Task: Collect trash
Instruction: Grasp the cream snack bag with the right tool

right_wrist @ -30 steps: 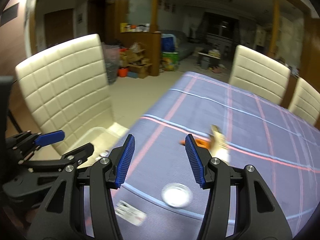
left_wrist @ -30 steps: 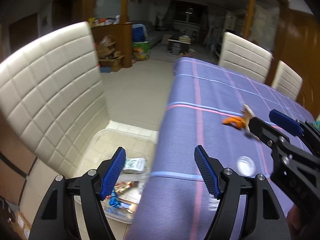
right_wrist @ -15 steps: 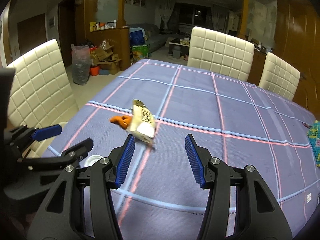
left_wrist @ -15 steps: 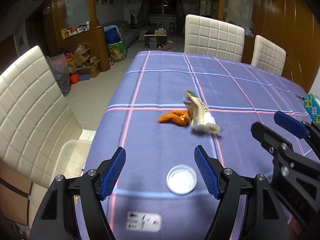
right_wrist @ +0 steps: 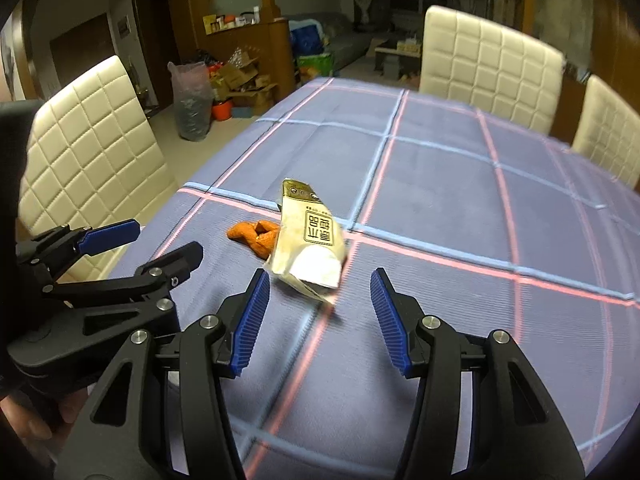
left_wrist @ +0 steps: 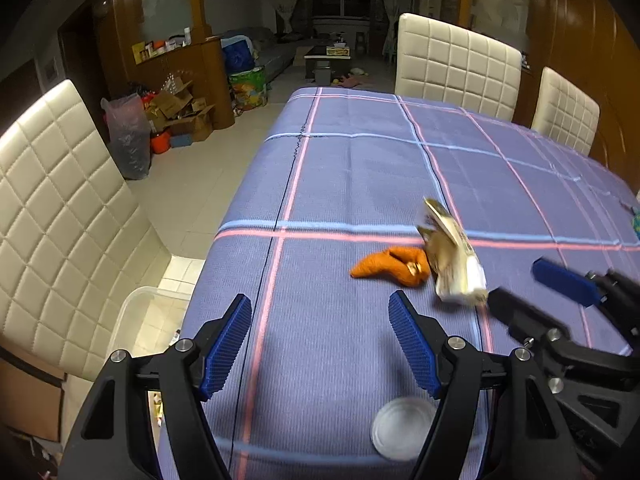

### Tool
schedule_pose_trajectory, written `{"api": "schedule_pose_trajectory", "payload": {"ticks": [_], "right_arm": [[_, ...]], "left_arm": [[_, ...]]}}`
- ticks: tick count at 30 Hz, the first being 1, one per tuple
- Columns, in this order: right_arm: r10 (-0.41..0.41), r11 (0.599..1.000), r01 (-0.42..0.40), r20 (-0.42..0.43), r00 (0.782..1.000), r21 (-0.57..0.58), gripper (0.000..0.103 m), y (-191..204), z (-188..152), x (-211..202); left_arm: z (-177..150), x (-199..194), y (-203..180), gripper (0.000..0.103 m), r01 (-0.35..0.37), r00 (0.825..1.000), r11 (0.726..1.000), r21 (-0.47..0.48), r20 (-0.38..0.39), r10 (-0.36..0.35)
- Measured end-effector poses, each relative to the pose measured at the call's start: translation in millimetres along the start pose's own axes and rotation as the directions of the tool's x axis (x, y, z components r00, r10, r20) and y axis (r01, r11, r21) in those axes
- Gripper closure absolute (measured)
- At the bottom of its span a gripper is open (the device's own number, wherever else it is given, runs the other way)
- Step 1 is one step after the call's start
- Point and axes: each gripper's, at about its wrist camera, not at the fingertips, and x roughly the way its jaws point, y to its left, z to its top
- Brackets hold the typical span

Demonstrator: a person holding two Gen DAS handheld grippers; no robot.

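Now, change: we have swung both grippers from the bin back over the table.
Right gripper [right_wrist: 316, 316]: apart, facing the snack wrapper [right_wrist: 310, 246].
Left gripper [left_wrist: 320, 346]: apart, empty.
Orange peel [left_wrist: 390, 266]: left, touching wrapper.
Lid [left_wrist: 400, 428]: near edge.

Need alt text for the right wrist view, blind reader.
The open right hand-held gripper hovers just short of a crumpled gold-and-white snack wrapper on a blue plaid tablecloth, with an orange scrap beside the wrapper. The left hand-held gripper, also open, shows at the left; cream quilted chairs surround the table.
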Motion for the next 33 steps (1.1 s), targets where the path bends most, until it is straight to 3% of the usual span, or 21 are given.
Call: {"api": "schedule_pose_trajectory", "payload": {"ticks": [6,7,8,12,14,17,22,27,29,31,32,33], "right_arm": [[0.054,0.997,-0.05,-0.061,0.997,0.063,0.045,-10.7,4.0,27.2],[0.052,0.997,-0.048,-0.059,0.997,0.066,0.05,-11.9,3.5,29.5],[0.043,0.997,-0.04,-0.054,0.998,0.06,0.077,-12.5,2.7,29.4],[-0.009,1.0,0.01,-0.037,0.999,0.025,0.094,-12.7,-0.8,26.8],[-0.057,0.998,0.057,-0.014,0.998,0.015,0.096,-15.3,-1.7,23.2],[-0.062,0.998,0.062,-0.013,0.998,0.02,0.097,-24.3,-0.5,20.9],[0.101,0.992,-0.095,-0.08,0.992,0.08,0.094,-38.7,8.2,26.0],[0.148,0.985,-0.139,-0.087,0.985,0.104,0.094,-32.1,23.7,34.6],[0.131,0.988,-0.125,-0.063,0.989,0.089,0.093,-26.4,27.1,32.6],[0.112,0.992,-0.11,-0.036,0.993,0.067,0.085,-20.9,29.5,29.6],[0.104,0.993,-0.102,-0.024,0.994,0.065,0.067,-18.6,29.5,27.7],[0.092,0.994,-0.091,-0.007,0.996,0.061,0.032,-16.8,30.6,25.1]], "left_arm": [[9.7,13.6,0.1,0.034,-0.004,1.0,1.0,-0.001,-0.017,0.004],[9.4,14.7,-1.8,0.034,0.013,1.0,1.0,0.003,-0.021,-0.013],[9.2,15.0,-4.8,0.034,0.037,0.999,0.999,0.008,-0.024,-0.037],[8.6,13.2,-25.5,0.033,0.041,0.999,0.997,0.07,-0.006,-0.041],[8.5,12.9,-36.2,0.031,0.011,1.0,0.994,0.106,0.009,-0.012],[11.9,15.0,-40.5,0.028,0.018,1.0,0.994,0.105,0.001,-0.018],[17.8,15.7,-22.5,0.025,0.008,1.0,1.0,-0.001,-0.001,-0.008],[17.8,15.4,-9.9,0.025,-0.028,1.0,0.999,-0.043,-0.002,0.028],[17.8,12.7,-3.7,0.025,-0.047,0.999,0.997,-0.058,0.008,0.048],[18.7,9.5,0.8,0.025,-0.067,0.997,0.996,-0.066,0.024,0.069],[19.1,9.0,2.3,0.025,-0.073,0.997,0.995,-0.07,0.029,0.076],[19.7,7.5,6.6,0.025,-0.095,0.995,0.992,-0.084,0.033,0.098]]}}
